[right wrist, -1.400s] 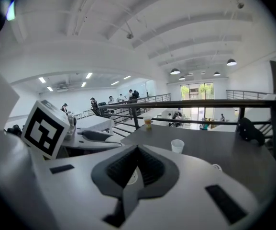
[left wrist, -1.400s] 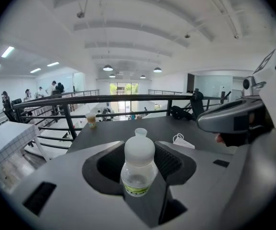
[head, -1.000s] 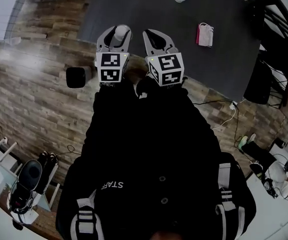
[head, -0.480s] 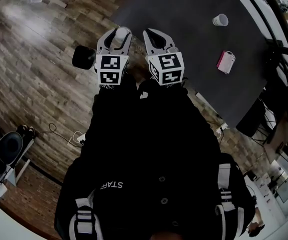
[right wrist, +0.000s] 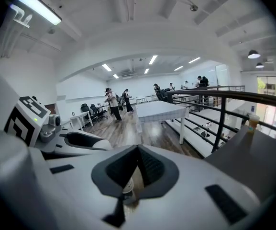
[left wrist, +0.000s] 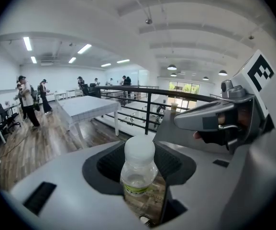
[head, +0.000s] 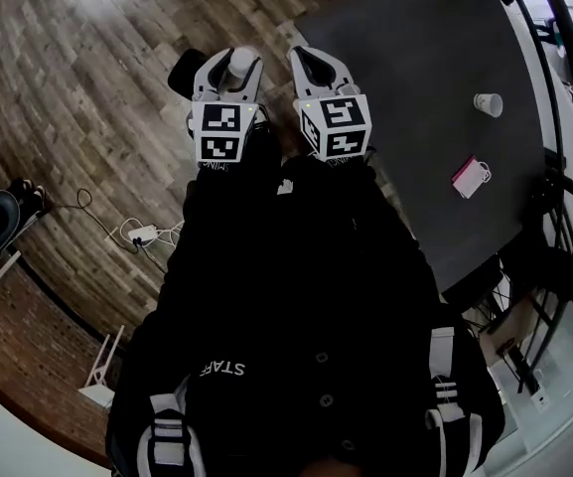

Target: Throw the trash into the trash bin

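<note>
Swinging round, the head view now puts the dark table off to the right. The paper cup and pink packet on it lay straight ahead a second ago. A black round thing on the wood floor has drawn in and sits just beyond the left gripper, half hidden by it. I take it for the bin, so the drop looks close. The white cap of the bottle shows between that gripper's jaws. The right gripper rides alongside.

From the left gripper view, the jaws clamp the bottle upright by its body. It is small and clear, with a white cap and a yellow-green label band, and looks empty. No bin shows here.

From the right gripper view, the jaws meet at their tips and carry nothing I can name. A pale patch in the slot behind them is too blurred to tell.
</note>
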{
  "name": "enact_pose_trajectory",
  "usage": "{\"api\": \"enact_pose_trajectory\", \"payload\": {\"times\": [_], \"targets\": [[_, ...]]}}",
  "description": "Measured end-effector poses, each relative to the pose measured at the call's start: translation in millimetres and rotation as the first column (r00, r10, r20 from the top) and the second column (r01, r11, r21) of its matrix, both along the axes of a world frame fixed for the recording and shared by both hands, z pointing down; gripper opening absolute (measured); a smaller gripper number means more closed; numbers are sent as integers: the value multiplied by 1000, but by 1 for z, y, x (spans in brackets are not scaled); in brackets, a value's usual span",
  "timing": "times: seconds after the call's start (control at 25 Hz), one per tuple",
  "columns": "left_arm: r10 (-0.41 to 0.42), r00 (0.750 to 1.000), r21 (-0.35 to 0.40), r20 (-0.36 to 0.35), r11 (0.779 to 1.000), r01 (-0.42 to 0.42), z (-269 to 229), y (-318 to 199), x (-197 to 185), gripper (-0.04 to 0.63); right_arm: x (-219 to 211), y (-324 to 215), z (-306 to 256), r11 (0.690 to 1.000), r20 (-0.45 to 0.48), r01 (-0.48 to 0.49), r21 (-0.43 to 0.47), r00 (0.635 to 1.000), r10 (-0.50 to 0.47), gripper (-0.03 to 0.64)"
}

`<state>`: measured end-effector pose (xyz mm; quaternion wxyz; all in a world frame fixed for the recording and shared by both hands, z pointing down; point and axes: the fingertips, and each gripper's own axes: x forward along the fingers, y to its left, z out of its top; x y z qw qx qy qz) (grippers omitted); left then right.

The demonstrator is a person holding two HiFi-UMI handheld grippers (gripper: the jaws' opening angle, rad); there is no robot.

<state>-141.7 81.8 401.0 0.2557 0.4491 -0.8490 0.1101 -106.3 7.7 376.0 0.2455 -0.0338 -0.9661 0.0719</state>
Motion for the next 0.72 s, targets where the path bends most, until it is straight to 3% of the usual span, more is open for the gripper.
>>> {"api": "enact_pose_trajectory", "payload": {"times": [0.36, 0.72], "targets": [[-168, 986, -27, -12, 985, 168, 48, 73, -56, 192, -68, 59, 49, 988, -72, 153, -3, 986, -153, 14], [-256, 966, -69, -47, 965, 252, 142, 131, -79, 192, -108, 100, 124, 972, -135, 234, -24, 963, -235, 14]]}}
